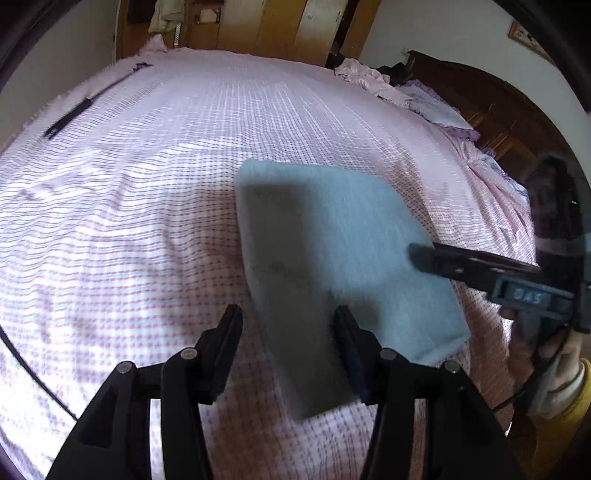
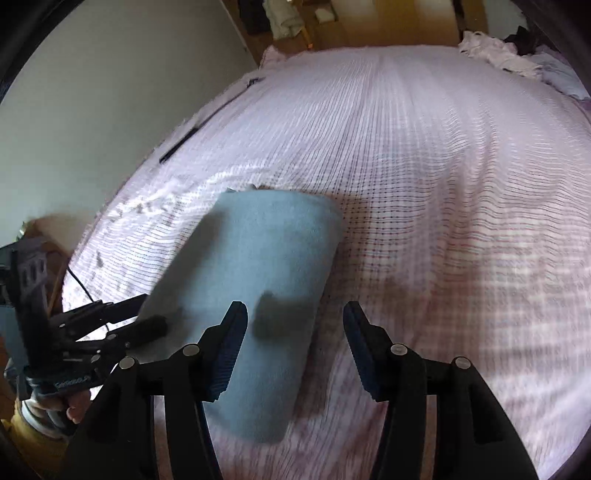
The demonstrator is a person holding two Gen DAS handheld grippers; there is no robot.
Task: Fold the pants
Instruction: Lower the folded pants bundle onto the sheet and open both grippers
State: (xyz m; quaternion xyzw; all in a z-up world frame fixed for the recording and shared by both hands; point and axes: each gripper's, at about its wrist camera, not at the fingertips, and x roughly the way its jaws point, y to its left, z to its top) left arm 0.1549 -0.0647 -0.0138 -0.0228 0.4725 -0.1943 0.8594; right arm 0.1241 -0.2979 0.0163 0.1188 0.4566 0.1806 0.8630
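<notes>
Pants: grey-blue folded pants (image 1: 332,266) lie on the checked bedsheet (image 1: 147,221).
Left gripper (image 1: 288,325): spread, holding nothing.
Right gripper (image 2: 295,321): spread, holding nothing.
Risk: a finger snagging the top layer could undo the fold.
Around: clothes pile (image 1: 369,79) at 1 o'clock, possibly a zipper (image 1: 68,118) at 10; neither obstructs.

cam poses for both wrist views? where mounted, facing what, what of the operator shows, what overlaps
Left wrist: sits on the left gripper, looks forward over its open fingers at the folded blue-grey pants on the pink checked bedsheet; the right gripper and hand enter from the right.
Right wrist: sits on the right gripper, fingers open, faces the same pants; the left gripper shows at left.
Shared: pants, bedsheet, wooden wardrobe.
</notes>
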